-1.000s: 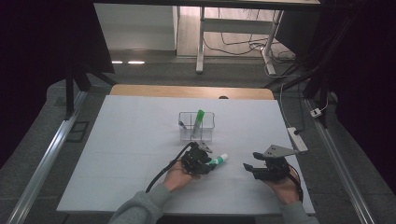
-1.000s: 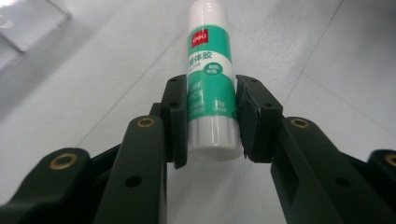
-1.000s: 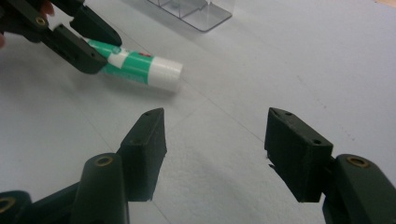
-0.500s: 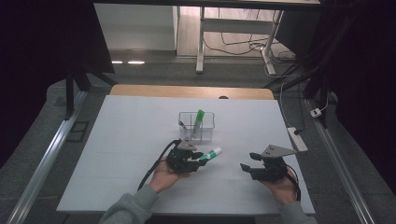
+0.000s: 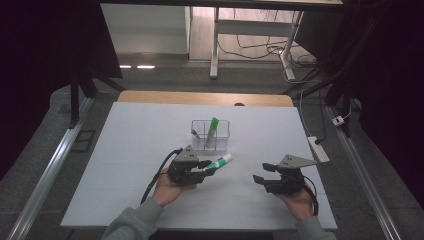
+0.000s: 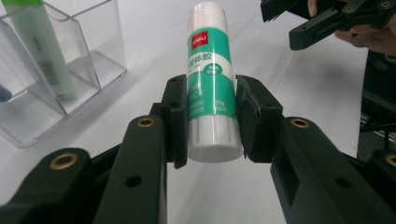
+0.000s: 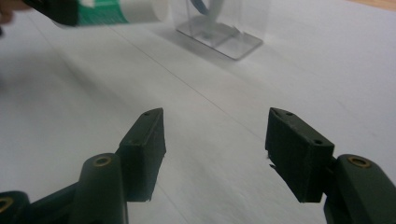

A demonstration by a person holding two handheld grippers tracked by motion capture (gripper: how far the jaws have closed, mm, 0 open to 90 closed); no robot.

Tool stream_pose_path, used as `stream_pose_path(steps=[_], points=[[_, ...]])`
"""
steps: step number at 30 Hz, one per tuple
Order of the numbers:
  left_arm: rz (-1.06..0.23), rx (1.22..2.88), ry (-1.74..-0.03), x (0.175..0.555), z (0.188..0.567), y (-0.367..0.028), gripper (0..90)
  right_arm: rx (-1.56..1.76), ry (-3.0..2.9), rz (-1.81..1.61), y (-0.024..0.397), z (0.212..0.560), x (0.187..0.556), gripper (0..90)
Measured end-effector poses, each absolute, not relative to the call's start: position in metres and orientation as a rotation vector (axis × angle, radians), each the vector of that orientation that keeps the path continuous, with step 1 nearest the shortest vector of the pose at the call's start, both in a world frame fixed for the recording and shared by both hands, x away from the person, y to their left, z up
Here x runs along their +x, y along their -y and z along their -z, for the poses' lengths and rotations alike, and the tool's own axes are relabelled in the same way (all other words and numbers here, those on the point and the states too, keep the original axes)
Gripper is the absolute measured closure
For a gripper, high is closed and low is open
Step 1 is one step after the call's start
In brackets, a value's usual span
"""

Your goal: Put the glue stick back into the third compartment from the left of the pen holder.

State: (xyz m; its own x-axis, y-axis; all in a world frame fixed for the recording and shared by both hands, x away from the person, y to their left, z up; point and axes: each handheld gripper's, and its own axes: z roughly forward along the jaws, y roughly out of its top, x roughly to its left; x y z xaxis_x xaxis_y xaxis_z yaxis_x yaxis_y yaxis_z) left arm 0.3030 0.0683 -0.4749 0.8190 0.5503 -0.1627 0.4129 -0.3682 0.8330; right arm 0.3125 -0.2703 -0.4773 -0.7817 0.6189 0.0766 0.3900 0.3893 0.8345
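While the left tongs [image 6: 211,123] clamp a green-and-white glue stick [image 6: 208,79] around its middle, holding it off the white bench [image 5: 130,145], the stick's free end points toward 1 o'clock in the high view, just short of the clear plastic organizer [image 5: 210,135]. That organizer has a green-capped marker [image 5: 212,131] standing in it. Over at 3 o'clock from the stick, the right tongs [image 7: 215,140] sit spread apart with nothing between them.

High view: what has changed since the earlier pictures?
The left gripper, shut on the green-and-white glue stick, moved left and toward the person. The right gripper, open, shifted slightly left. The clear plastic organizer with its green marker stayed in place.
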Motion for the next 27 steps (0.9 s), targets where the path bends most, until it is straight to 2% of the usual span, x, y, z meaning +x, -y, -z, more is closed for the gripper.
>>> stream_pose_path(steps=[15, 27], points=[[-0.185, 1.984, -0.633, 0.297, 0.479, -0.055, 65.3, 1.095, -2.398, -1.649, 0.236, 0.482, 0.324, 40.1], [-0.203, 2.001, -0.577, 0.293, 0.485, -0.039, 65.2, 1.104, -2.405, -1.715, 0.227, 0.483, 0.325, 42.5]])
